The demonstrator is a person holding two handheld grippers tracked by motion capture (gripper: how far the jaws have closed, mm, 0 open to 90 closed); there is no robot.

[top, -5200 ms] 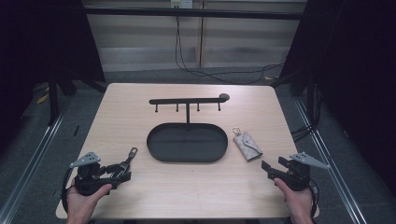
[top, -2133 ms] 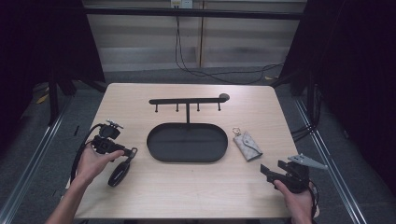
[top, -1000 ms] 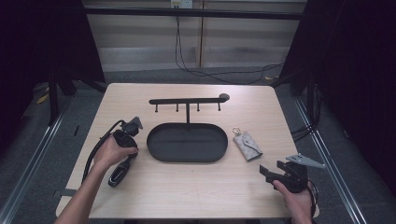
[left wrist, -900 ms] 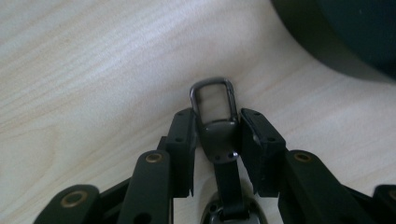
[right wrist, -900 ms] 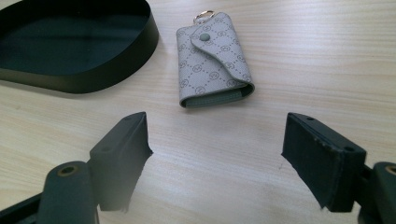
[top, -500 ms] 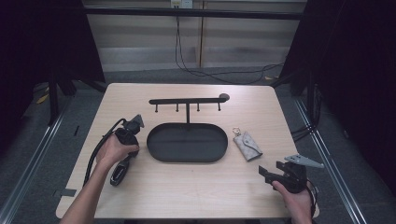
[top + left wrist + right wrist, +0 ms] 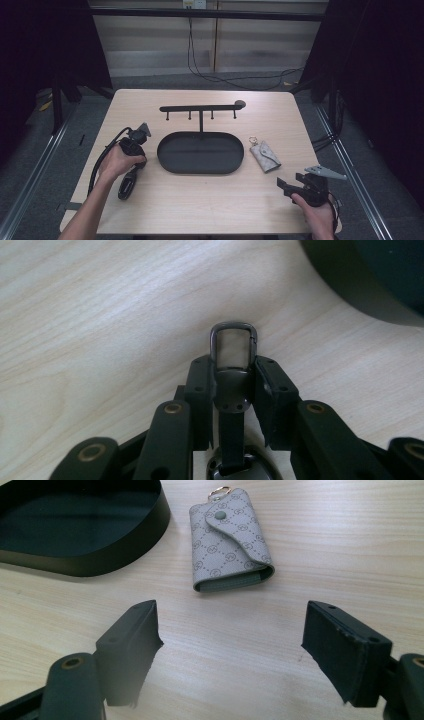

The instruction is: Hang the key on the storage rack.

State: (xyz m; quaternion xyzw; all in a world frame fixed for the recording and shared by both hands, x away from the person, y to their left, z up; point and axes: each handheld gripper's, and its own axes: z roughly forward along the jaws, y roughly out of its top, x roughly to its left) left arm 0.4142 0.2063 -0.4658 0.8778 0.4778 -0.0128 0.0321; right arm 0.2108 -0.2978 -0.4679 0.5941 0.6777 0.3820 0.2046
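Your left gripper (image 7: 232, 385) is closed around a dark strap with a metal clasp (image 7: 233, 342), just off the left end of the oval tray (image 7: 200, 167) at mid-left of the high view. The strap's long axis runs straight along the jaws, its clasp loop poking past their tips toward the upper middle of the left gripper view, low over the table (image 7: 200, 210).

Your right gripper (image 7: 232, 650), at the lower right of the high view, is spread wide and empty. The grey key pouch (image 7: 230, 537) lies ahead of it, top centre of the right gripper view.

Judged from this, the 4-hook rack (image 7: 200, 109) sits nearer your left hand (image 7: 117, 161).
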